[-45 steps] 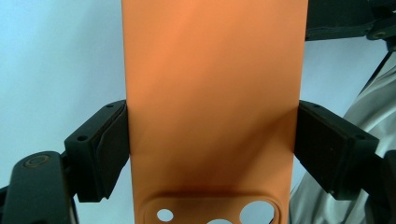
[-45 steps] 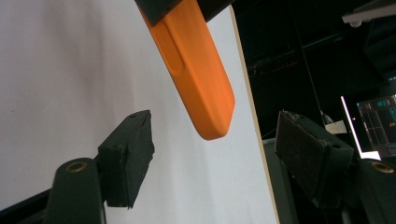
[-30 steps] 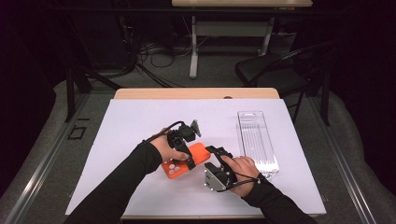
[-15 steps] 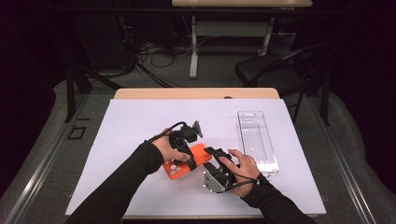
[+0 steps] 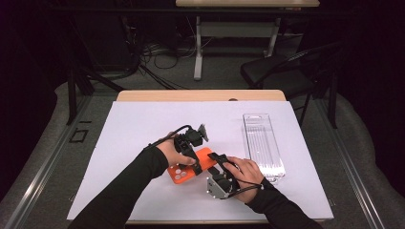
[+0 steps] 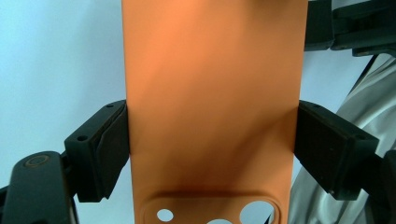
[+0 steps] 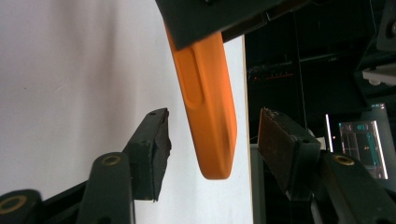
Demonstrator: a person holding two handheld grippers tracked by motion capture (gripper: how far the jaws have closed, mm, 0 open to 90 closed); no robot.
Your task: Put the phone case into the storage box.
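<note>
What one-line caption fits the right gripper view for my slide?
Right gripper, jaws just closing but not yet touching, straddles the end of the orange plastic phone case above the white table cover.

Held thing: orange phone case (image 6: 210,107), upright, camera holes at its near end.
Left gripper (image 6: 211,149): pads press both long edges.
Backdrop: white table cover (image 6: 56,56).
Far right: dark parts, probably the other gripper (image 6: 350,28).
</note>
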